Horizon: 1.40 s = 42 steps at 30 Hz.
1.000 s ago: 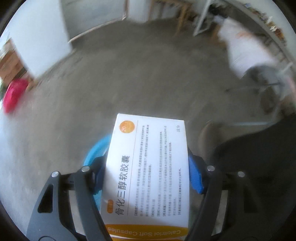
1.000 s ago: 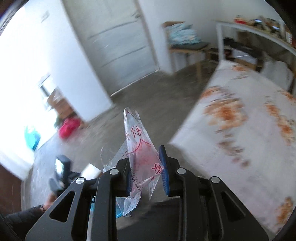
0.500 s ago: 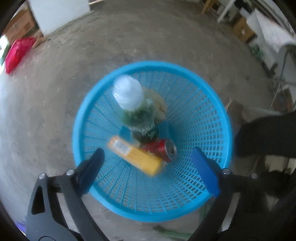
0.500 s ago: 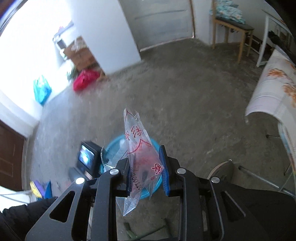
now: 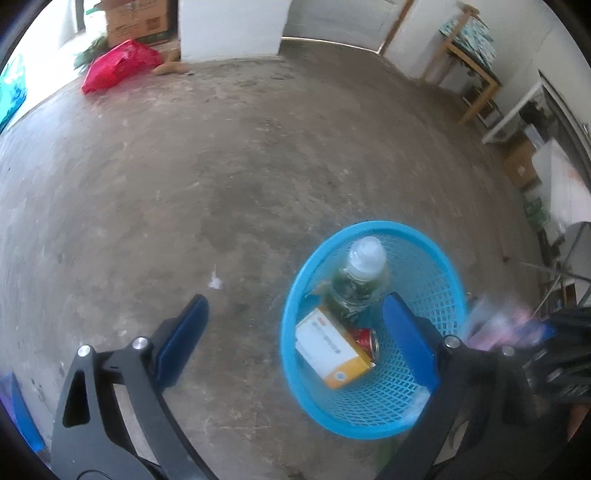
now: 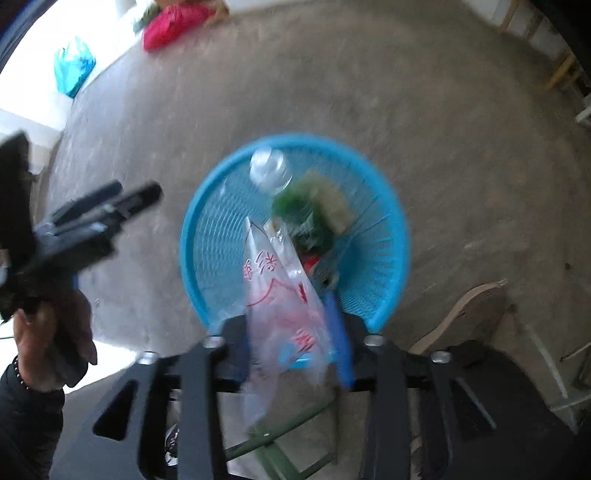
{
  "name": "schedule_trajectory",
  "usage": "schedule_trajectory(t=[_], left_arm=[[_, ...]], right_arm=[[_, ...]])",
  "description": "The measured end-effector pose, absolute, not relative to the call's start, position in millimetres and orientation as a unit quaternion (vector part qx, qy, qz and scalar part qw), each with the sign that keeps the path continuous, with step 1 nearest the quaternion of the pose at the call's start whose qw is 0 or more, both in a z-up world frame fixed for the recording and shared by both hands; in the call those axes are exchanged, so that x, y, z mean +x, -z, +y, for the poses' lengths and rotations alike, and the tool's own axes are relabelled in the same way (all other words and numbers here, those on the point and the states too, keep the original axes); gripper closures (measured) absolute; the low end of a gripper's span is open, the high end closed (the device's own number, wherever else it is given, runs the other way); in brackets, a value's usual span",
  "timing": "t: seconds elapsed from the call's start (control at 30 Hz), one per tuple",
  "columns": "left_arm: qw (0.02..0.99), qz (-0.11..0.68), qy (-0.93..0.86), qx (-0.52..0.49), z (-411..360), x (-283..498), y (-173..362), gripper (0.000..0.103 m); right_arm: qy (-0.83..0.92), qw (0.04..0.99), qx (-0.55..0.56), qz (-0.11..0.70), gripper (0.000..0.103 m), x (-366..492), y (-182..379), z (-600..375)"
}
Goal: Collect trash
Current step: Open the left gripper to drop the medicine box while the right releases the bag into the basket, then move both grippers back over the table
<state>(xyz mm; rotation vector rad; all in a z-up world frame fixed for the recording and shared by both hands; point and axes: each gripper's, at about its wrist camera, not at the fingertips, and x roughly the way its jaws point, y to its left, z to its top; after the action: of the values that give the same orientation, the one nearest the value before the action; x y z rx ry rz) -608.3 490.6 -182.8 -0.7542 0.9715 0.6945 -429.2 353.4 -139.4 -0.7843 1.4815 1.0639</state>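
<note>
A blue mesh basket (image 5: 439,295) stands on the concrete floor and shows in the right wrist view (image 6: 207,236) too. It holds a clear bottle (image 5: 360,277), a red can (image 5: 365,339) and a white and orange medicine box (image 5: 332,349). My left gripper (image 5: 299,338) is open and empty, above the floor just left of the basket. My right gripper (image 6: 291,339) is shut on a clear plastic bag with red print (image 6: 280,295) and holds it over the basket's near rim. The bag shows blurred at the right edge of the left wrist view (image 5: 495,325).
A red bag (image 5: 118,64) and a cardboard box (image 5: 136,18) lie at the far wall. A wooden table (image 5: 469,48) and shelves stand at the right. A teal bag (image 6: 74,66) lies at the far left. A small white scrap (image 5: 215,282) lies on the floor.
My left gripper opened and the medicine box dropped into the basket, then the gripper moved left. My right gripper carried the plastic bag down over the basket.
</note>
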Motion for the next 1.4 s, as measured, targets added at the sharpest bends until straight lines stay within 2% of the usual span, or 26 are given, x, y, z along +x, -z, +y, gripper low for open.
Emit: schedule_trajectory(t=[0.03, 0.07, 0.2, 0.27, 0.47, 0.6, 0.73, 0.8, 0.97, 1.1, 1.3, 1.4], left_arm=[[0.759, 0.447, -0.32, -0.349, 491, -610, 182, 0.012], [0.756, 0.448, -0.321, -0.352, 491, -610, 183, 0.012], [0.759, 0.446, -0.317, -0.352, 486, -607, 184, 0.012], [0.764, 0.445, -0.313, -0.348, 482, -601, 180, 0.012], [0.79, 0.422, -0.301, -0.327, 471, -580, 146, 0.012], [0.82, 0.395, -0.277, -0.307, 464, -548, 105, 0.012], [0.858, 0.372, -0.231, -0.269, 447, -488, 56, 0.012], [0.881, 0.358, -0.193, -0.241, 428, -442, 25, 0.012], [0.924, 0.319, -0.085, -0.192, 360, -323, -48, 0.01], [0.943, 0.301, 0.032, -0.138, 268, -208, -96, 0.008], [0.934, 0.303, 0.177, -0.069, 105, -63, -127, 0.008], [0.924, 0.302, 0.222, -0.08, 46, -20, -130, 0.008]], right_arm=[[-0.441, 0.543, -0.337, 0.63, 0.039, -430, 150, 353], [-0.429, 0.539, -0.35, 0.634, 0.036, -430, 159, 351], [-0.406, 0.543, -0.34, 0.652, 0.035, -421, 166, 340], [-0.412, 0.549, -0.309, 0.658, 0.028, -415, 157, 337], [-0.418, 0.572, -0.238, 0.665, 0.028, -390, 134, 326], [-0.439, 0.613, -0.165, 0.635, 0.028, -362, 81, 308], [-0.446, 0.663, -0.102, 0.593, 0.012, -308, 14, 264], [-0.441, 0.694, -0.08, 0.563, 0.006, -276, -25, 225], [-0.367, 0.786, -0.035, 0.496, 0.006, -194, -98, 90], [-0.251, 0.853, 0.0, 0.457, 0.006, -141, -131, -34], [-0.069, 0.89, 0.089, 0.441, 0.006, -72, -132, -232], [-0.024, 0.889, 0.141, 0.436, 0.006, -38, -120, -297]])
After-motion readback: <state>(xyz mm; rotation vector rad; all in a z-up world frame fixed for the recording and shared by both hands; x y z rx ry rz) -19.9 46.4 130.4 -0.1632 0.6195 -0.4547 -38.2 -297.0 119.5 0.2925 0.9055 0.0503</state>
